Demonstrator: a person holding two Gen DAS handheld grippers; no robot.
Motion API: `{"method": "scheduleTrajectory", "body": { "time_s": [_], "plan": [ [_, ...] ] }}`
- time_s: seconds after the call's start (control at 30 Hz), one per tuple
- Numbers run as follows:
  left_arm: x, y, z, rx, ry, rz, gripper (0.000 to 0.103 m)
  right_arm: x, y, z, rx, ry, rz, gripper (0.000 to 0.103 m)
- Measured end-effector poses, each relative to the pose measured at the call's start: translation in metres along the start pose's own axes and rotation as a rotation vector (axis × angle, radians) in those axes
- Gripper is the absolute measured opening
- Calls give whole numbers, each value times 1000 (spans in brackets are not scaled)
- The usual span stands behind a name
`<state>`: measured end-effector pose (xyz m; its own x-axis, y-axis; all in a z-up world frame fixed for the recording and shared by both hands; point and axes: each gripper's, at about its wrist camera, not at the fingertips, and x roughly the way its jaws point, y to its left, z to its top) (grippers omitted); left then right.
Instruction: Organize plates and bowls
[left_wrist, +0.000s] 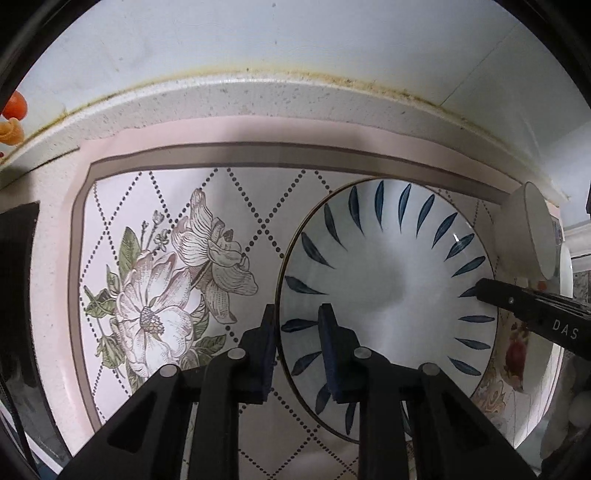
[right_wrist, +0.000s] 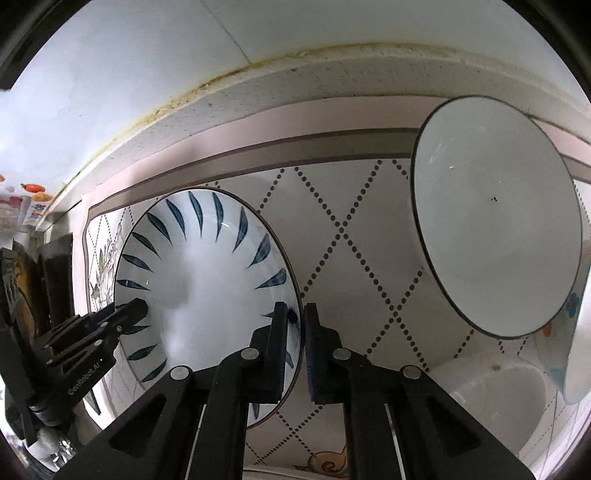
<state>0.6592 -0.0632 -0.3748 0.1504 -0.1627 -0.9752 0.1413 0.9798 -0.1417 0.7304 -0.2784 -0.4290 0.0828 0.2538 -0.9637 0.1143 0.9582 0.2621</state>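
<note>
The left tool (left_wrist: 297, 328) sits closest, its two black fingers straddling the near rim of a round white ceramic plate with dark blue leaf strokes (left_wrist: 388, 280), one outside, one inside, with a gap to the rim. The right tool (right_wrist: 295, 321) straddles the opposite rim of that one plate (right_wrist: 207, 280), nearly closed on it. "DAS" is printed on the right tool's side and "GenRobot.AI" on the left's. The plate lies on a pink-bordered floral mat (left_wrist: 166, 280) covering the speckled table (left_wrist: 258, 99). One tilted plain white bowl with a dark rim (right_wrist: 495, 221) stands right, above a translucent white plastic bowl (right_wrist: 491, 398).
</note>
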Motion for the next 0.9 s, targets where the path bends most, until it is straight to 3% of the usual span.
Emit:
{"method": "scheduleTrajectory", "body": {
  "time_s": [0.47,0.67,0.9],
  "plan": [
    [-70,-10,-34,17,-102,-25,19,-60,2,-31,-36,-70,43,10],
    [-109,-27,-59,33,-136,-51,19,-102,-2,-66,-57,-111,64,10],
    [-125,-47,-96,61,-159,-67,19,-135,-13,-122,-80,-128,72,10]
  ]
}}
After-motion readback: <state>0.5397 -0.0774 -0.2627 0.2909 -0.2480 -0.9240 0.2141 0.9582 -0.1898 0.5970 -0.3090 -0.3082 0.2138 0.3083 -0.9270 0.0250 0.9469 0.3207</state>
